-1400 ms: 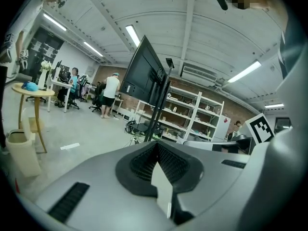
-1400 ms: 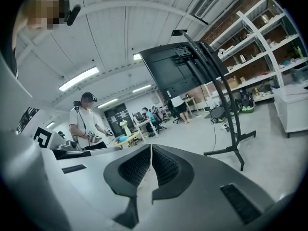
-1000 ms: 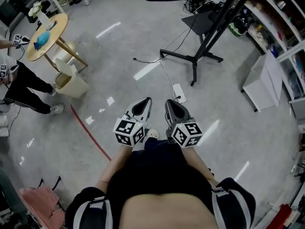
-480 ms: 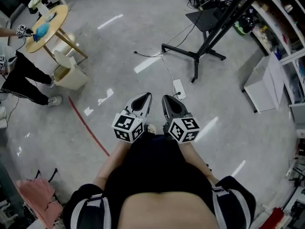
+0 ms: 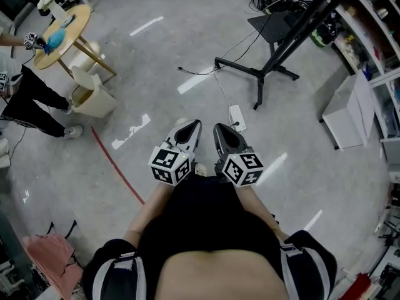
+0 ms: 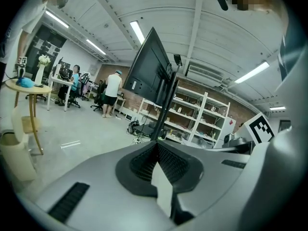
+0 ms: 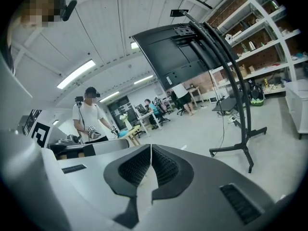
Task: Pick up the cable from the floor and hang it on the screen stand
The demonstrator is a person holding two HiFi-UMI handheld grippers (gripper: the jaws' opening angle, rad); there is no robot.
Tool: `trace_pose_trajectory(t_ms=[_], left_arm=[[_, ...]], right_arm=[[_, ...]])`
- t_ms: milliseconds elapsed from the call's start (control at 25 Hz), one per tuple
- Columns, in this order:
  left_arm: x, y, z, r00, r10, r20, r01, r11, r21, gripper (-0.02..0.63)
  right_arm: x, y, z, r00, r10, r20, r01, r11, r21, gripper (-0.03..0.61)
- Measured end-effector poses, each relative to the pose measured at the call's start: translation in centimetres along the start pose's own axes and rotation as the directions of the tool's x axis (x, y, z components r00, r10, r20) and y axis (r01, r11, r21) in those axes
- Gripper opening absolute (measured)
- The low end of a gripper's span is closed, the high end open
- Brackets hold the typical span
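Grippers are held at lower centre, the left gripper (image 5: 194, 126) and right gripper (image 5: 220, 130) both pressed together, nothing pinched. Just beyond, the white power strip (image 5: 236, 116) could be mistaken for the target. The black cable (image 5: 195, 74) lies on the floor (image 5: 150, 61) farther up, beside the screen stand (image 5: 257, 74) base.

Cable (image 5: 195, 74) on floor (image 5: 156, 49), just left of screen stand (image 5: 261, 74)

A glossy grey floor (image 5: 156, 74) holds a round wooden table (image 5: 72, 25), cream bin (image 5: 91, 100) and white shelves (image 5: 360, 44).
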State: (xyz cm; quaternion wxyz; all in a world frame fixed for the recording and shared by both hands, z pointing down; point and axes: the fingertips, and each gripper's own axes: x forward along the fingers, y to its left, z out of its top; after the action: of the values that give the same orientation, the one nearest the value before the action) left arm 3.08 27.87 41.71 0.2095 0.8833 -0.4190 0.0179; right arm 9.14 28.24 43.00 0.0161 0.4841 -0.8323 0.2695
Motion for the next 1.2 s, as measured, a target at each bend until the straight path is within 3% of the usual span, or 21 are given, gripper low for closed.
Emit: trace_pose_trajectory(t_ms=[400, 1200], left_arm=[[3.8, 4.6, 1.7, 1.0, 0.003, -0.006, -0.003, 1.0, -0.015, 0.006], [14.9, 18.2, 11.8, 0.998, -0.057, 0.002, 0.058, 0.998, -0.007, 0.006]], right_arm=[[5.8, -1.2, 1.5, 1.0, 0.008, -0.022, -0.008, 1.0, 0.002, 0.026], [22.8, -4.0, 11.8, 0.999, -0.037, 0.026, 0.037, 0.999, -0.022, 0.026]])
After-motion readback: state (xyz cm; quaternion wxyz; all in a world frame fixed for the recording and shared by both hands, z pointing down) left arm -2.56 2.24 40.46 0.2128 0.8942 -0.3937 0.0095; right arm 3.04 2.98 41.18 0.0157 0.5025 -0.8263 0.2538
